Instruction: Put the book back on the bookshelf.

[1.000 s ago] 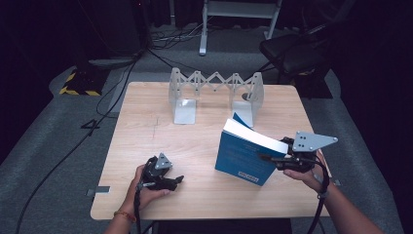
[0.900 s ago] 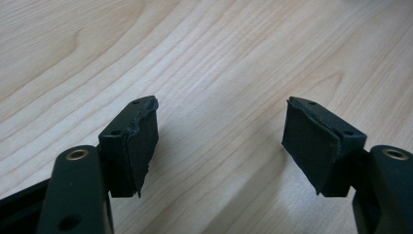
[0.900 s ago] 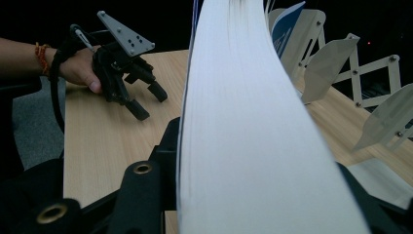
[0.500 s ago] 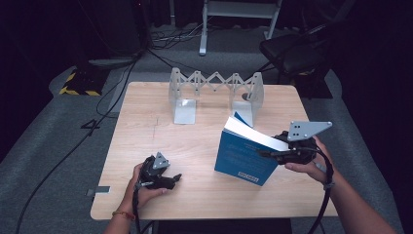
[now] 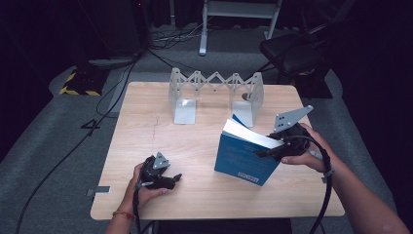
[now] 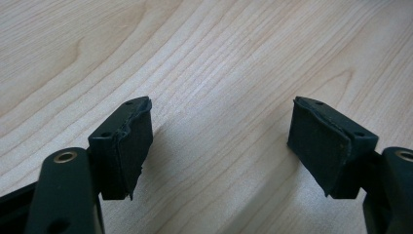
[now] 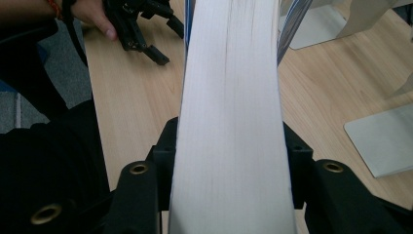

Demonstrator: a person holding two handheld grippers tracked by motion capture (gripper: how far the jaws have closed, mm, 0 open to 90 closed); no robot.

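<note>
White label on blue book (image 5: pixel 246 158) cover, print too small to read

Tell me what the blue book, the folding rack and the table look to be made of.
Blue book: likely paper, with a smooth blue cover and a white page block. Folding rack: probably sheet metal, matte grey, with thin flat plates. Table: light wood or wood-look laminate, with visible grain.

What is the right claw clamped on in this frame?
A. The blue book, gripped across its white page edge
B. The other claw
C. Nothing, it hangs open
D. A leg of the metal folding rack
A: in the right gripper view the right claw presses both sides of the blue book, its page block running up between the jaws.
</note>
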